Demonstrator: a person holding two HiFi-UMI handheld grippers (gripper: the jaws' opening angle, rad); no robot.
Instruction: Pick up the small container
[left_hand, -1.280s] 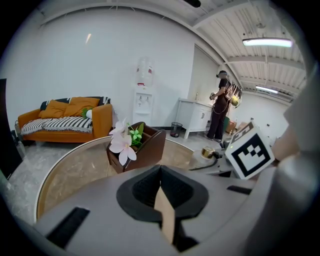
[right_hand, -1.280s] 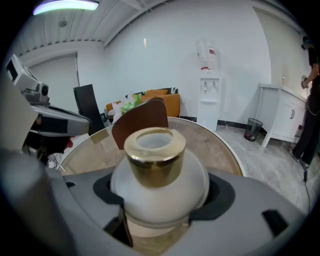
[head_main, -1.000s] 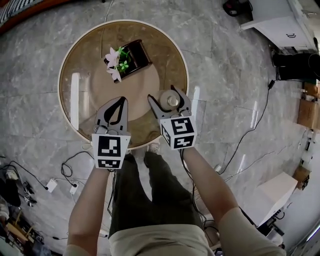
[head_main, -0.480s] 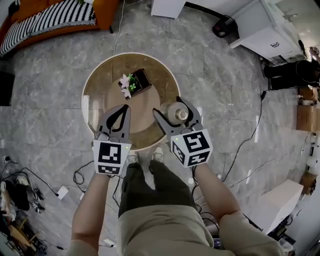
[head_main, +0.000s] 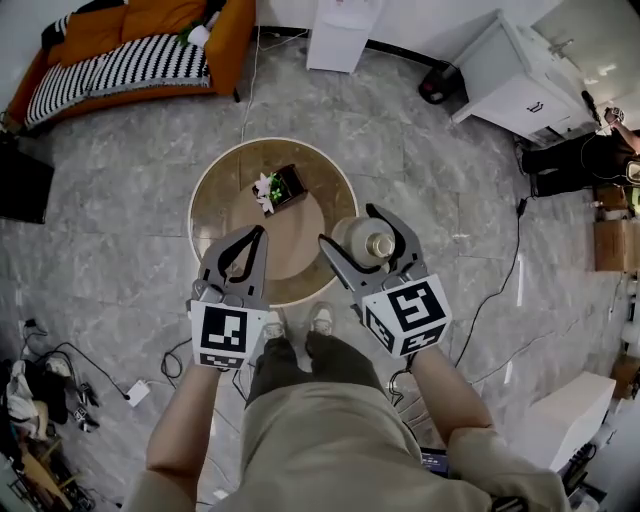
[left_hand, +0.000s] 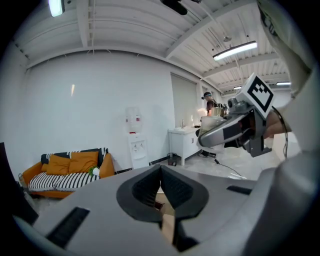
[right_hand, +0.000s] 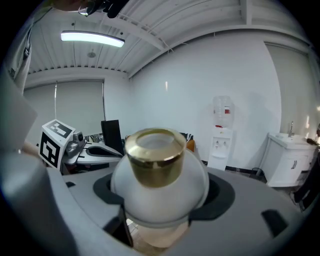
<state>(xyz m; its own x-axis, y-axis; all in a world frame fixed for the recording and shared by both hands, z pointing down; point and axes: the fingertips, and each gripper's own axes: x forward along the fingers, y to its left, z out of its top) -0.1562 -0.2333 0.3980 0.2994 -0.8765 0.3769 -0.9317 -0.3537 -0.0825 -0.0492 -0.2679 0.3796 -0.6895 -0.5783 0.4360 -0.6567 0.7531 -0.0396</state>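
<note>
The right gripper (head_main: 348, 226) is clamping the small container (right_hand: 159, 175), a round white pot with a gold neck, and holding it upright in the air above the round table's (head_main: 215, 205) right rim. The left gripper (head_main: 258, 238) is hovering alongside, its jaws pressed together on nothing. A flower planter (head_main: 282, 186) is sitting further back on the table.

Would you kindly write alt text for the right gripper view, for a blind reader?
The right gripper is shut on a small white container with a gold neck. Behind are a white wall, a water dispenser and, at left, the left gripper.
</note>
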